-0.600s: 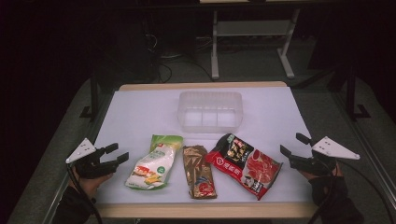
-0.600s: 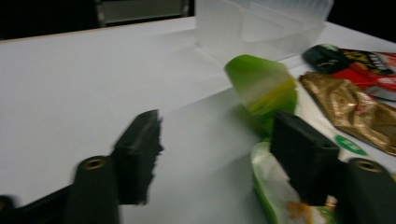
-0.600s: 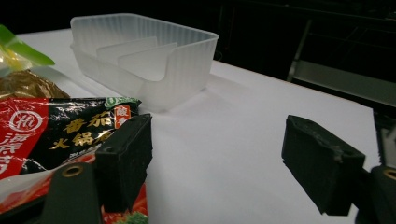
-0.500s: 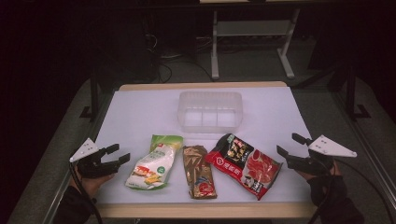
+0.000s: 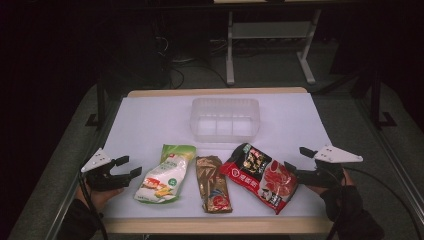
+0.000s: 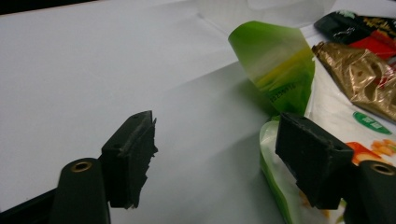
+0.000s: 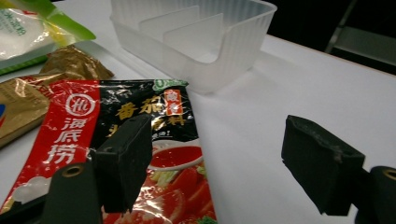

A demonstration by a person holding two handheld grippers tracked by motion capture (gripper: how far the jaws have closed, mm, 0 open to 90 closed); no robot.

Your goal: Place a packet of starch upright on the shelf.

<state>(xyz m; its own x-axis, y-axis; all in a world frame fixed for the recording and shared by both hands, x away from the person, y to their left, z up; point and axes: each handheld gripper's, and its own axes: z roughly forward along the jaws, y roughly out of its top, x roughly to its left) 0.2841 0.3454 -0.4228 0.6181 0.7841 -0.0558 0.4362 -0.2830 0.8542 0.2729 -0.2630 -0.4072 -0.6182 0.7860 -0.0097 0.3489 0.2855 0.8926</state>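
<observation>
3 packets lie in a row along the near edge of the white table [image 5: 150, 120], and both grippers are closing in from the sides. On the left, the left gripper [image 5: 127, 167] sits low at the table's near-left corner, jaws spread apart with nothing between them, its tips just beside the green and white pouch [image 5: 164, 175]. From the left gripper view, 1 jaw is right at the pouch's lower edge and the other is over bare table; whether that jaw touches the pouch I cannot tell.

In the middle, the brown packet [image 5: 213, 184] lies flat between its 2 neighbours, its right edge against the red one.

On the right, the right gripper [image 5: 299, 159] is released too, jaws wide, pointing in at the red and black noodle packet [image 5: 260, 176]. In the right gripper view 1 jaw hangs over the packet's printed face and the other over the white surface beside it, not clamping anything.

Behind the row, toward the table's middle, stands the clear plastic container [image 5: 225, 120] with dividers inside, apart from the packets.
</observation>
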